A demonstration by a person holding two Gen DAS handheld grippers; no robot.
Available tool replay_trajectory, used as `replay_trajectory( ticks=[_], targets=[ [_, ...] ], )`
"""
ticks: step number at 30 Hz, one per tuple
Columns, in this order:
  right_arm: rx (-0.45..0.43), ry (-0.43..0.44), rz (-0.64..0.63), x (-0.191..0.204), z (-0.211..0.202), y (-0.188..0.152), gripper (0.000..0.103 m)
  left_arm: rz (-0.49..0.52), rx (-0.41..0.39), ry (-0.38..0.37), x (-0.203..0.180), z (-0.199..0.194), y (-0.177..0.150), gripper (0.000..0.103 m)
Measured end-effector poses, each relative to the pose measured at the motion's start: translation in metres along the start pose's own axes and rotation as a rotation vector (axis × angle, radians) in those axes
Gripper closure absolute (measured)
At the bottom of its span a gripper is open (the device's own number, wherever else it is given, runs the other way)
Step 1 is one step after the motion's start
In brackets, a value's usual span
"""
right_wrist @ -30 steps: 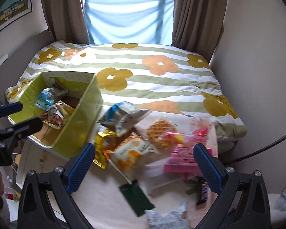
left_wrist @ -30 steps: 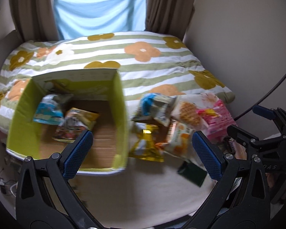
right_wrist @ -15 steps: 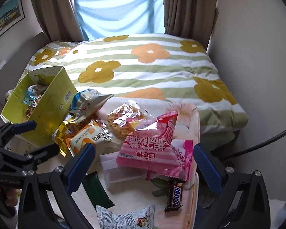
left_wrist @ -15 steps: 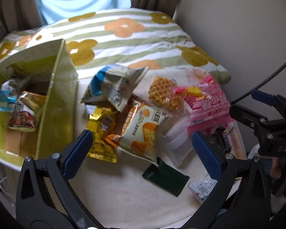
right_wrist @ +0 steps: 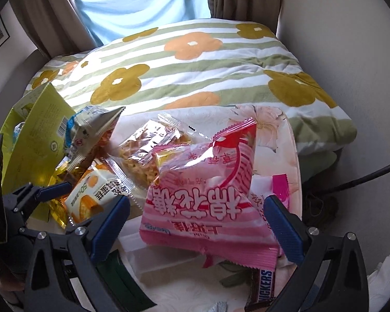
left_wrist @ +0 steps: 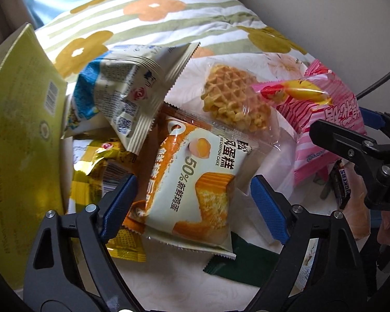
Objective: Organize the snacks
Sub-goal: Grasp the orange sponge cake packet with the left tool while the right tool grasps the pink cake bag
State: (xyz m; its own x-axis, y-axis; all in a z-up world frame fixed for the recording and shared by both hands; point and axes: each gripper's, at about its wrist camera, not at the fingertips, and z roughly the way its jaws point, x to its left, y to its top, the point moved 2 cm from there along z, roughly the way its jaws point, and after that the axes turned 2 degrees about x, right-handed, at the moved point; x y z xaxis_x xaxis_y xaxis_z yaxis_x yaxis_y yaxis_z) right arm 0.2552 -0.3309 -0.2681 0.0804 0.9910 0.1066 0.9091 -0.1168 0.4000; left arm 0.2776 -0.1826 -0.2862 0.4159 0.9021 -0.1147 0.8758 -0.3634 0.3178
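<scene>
A heap of snack packets lies on a cream cloth. My left gripper (left_wrist: 193, 205) points down over an orange-and-cream chiffon cake packet (left_wrist: 195, 176). Its jaws are closing with the packet between them, and the pads stand just off its edges. My right gripper (right_wrist: 197, 227) is open and straddles a pink striped marshmallow bag (right_wrist: 202, 202) without pressing it. A yellow-green cardboard box (left_wrist: 20, 135) stands at the left of the heap.
Around the cake packet lie a blue-and-white packet (left_wrist: 124, 91), a wrapped waffle (left_wrist: 234, 98), a gold packet (left_wrist: 96, 171), a dark green sachet (left_wrist: 247, 267) and a Snickers bar (right_wrist: 264, 288). A flowered quilt (right_wrist: 195, 72) lies behind, a wall and a black cable (right_wrist: 364, 179) to the right.
Both grippers have come down toward the snack heap. The left one moved right from the box to the cake packet and its jaws narrowed. The right one came over the pink bag.
</scene>
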Motion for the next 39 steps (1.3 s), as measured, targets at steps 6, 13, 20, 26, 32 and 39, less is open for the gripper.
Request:
replay_trajectory(
  ticks=[6, 13, 20, 26, 32, 39],
  targets=[
    [0.03, -0.019, 0.006, -0.003, 0.014, 0.003, 0.001, -0.007, 0.032, -0.011, -0.004, 0.016, 0.003, 0.021],
    [0.045, -0.031, 0.015, -0.006, 0.021, 0.005, 0.001, 0.009, 0.044, 0.004, -0.003, 0.021, 0.006, 0.028],
    [0.061, -0.024, 0.013, -0.003, 0.026, 0.006, 0.014, 0.017, 0.048, 0.032, -0.005, 0.022, 0.007, 0.037],
    [0.06, -0.022, 0.012, -0.003, 0.024, 0.006, 0.016, 0.019, 0.051, 0.036, -0.003, 0.019, 0.008, 0.041],
    [0.057, -0.016, 0.013, -0.003, 0.023, 0.004, 0.018, 0.019, 0.06, 0.041, -0.004, 0.016, 0.006, 0.043],
    [0.05, -0.001, 0.013, -0.005, 0.018, 0.002, 0.025, 0.028, 0.058, 0.054, -0.007, 0.006, 0.0, 0.043]
  ],
)
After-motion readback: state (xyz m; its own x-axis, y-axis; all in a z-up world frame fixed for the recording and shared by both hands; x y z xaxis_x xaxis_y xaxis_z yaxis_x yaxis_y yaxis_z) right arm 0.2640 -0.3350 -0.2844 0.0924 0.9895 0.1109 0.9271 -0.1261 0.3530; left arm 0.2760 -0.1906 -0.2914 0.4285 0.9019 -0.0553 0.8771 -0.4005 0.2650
